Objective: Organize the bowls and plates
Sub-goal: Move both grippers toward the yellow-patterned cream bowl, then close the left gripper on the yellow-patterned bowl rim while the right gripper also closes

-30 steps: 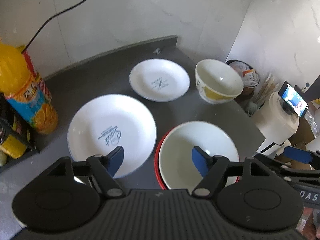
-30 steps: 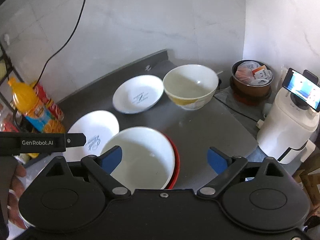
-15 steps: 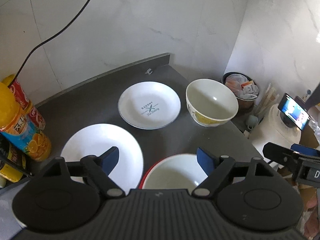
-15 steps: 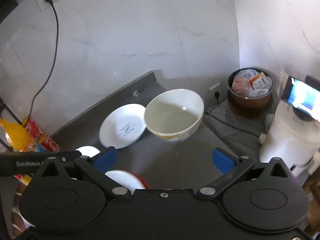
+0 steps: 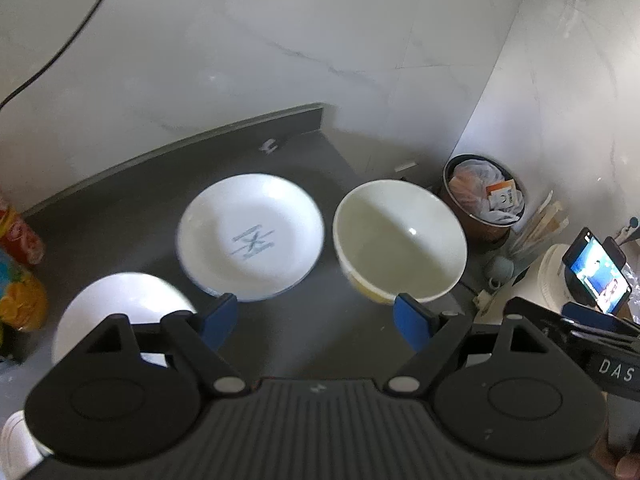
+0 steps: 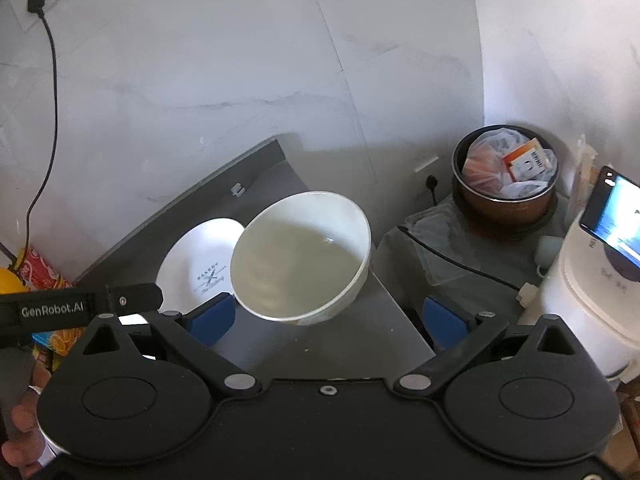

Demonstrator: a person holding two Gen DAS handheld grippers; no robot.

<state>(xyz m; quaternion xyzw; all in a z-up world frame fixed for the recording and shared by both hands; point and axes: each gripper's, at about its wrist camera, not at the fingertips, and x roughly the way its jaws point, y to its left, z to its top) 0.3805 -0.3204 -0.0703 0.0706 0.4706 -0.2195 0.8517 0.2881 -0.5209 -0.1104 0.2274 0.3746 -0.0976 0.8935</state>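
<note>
The bowl point(image 6: 300, 256) sits between the right gripper point(image 6: 328, 316) jaws, now closing, untouched. Our left gripper point(image 5: 316, 316) gapes wide, empty. We judge the plate point(image 5: 250, 238) at nine o'clock risks a knock.

"GenRobot.AI" in white on the black arm of the left gripper point(image 6: 52, 310), at the left edge of the right wrist view. "DAS" – cut off – on the right gripper point(image 5: 614, 374) body, right edge of the left view. Small plate point(image 6: 200, 268) centre print: "BAKERY" readable, script line below not. Orange packet point(image 6: 528, 164) in the bin – print illegible.
</note>
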